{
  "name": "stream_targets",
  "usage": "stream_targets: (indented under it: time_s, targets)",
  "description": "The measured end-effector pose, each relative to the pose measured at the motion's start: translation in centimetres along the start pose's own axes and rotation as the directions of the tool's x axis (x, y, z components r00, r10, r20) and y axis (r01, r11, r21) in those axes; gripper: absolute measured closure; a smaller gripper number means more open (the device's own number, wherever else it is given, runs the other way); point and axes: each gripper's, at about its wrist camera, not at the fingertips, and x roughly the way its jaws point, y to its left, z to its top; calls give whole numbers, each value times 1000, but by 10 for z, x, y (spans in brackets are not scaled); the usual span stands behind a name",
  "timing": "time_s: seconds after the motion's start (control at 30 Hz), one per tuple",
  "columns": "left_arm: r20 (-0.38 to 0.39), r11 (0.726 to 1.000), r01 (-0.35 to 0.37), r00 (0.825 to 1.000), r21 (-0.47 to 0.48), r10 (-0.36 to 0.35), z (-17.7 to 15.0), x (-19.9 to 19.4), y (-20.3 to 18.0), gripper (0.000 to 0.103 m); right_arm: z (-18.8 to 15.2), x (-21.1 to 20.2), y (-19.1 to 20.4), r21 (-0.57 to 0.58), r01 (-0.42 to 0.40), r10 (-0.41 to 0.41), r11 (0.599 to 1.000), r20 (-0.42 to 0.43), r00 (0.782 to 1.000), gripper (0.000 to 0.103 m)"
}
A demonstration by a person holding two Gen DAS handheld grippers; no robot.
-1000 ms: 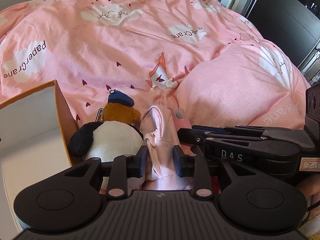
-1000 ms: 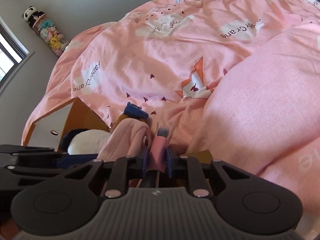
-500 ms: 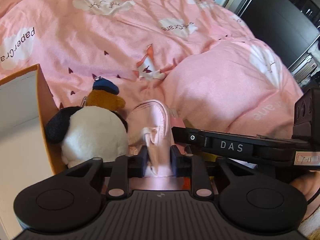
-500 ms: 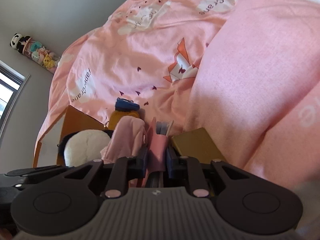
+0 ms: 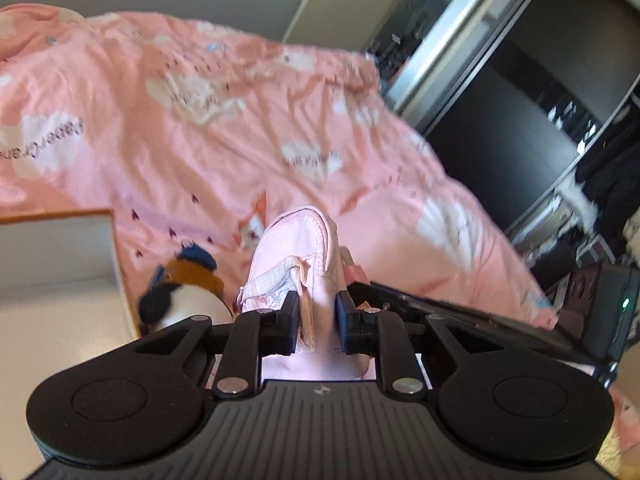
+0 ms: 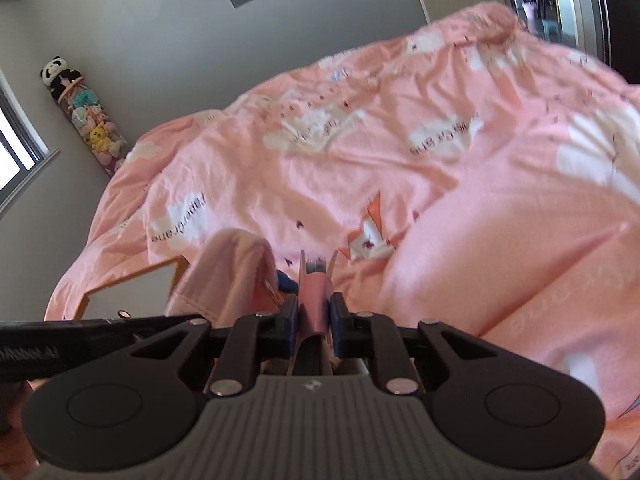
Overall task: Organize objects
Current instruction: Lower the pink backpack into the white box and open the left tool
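A small pink shoe (image 5: 296,240) is held up above the bed, with my left gripper (image 5: 318,312) shut on its side, the jaws closing tight on it. In the right wrist view the same shoe (image 6: 232,272) hangs at left. My right gripper (image 6: 315,312) is shut on a flat pink item with a dark toothed end (image 6: 316,280). A plush toy (image 5: 188,296) with a blue cap lies below the shoe, next to an orange box with a white inside (image 5: 60,280). The right gripper's body (image 5: 480,320) runs just right of the shoe.
A pink quilt with cloud prints (image 5: 200,140) covers the bed and bulges at the right (image 6: 500,260). Dark wardrobe doors (image 5: 520,100) stand beyond the bed. A tall tube of small plush toys (image 6: 86,120) leans in the corner by a window.
Both grippers have risen with their items and tipped up, so the walls now show. The left jaws have narrowed on the shoe. The plush toy and box sit lower in view.
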Motion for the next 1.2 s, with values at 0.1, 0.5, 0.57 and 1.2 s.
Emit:
stream_targets:
  time_s: [0.1,0.5,0.57,1.2]
  targets:
    - [97,998,-8,995,-56,14,6,-39,20,82,9,-8,26,-33,-44,45,999,25,999,86]
    - [95,937,-154,977,-313,192,-7,-59,137,82,2,54,153,-218,-191,177,957,-81,981,86]
    - [61,926,-153,981,-345,185,-11,-42,156,82,-6,73,166,-274,-144,123,951,-93,988,86]
    - [-52,876,-53,998,-479,33,-34,16,232,82,-44,167,199,-564,98,-183,820,-96,978,85]
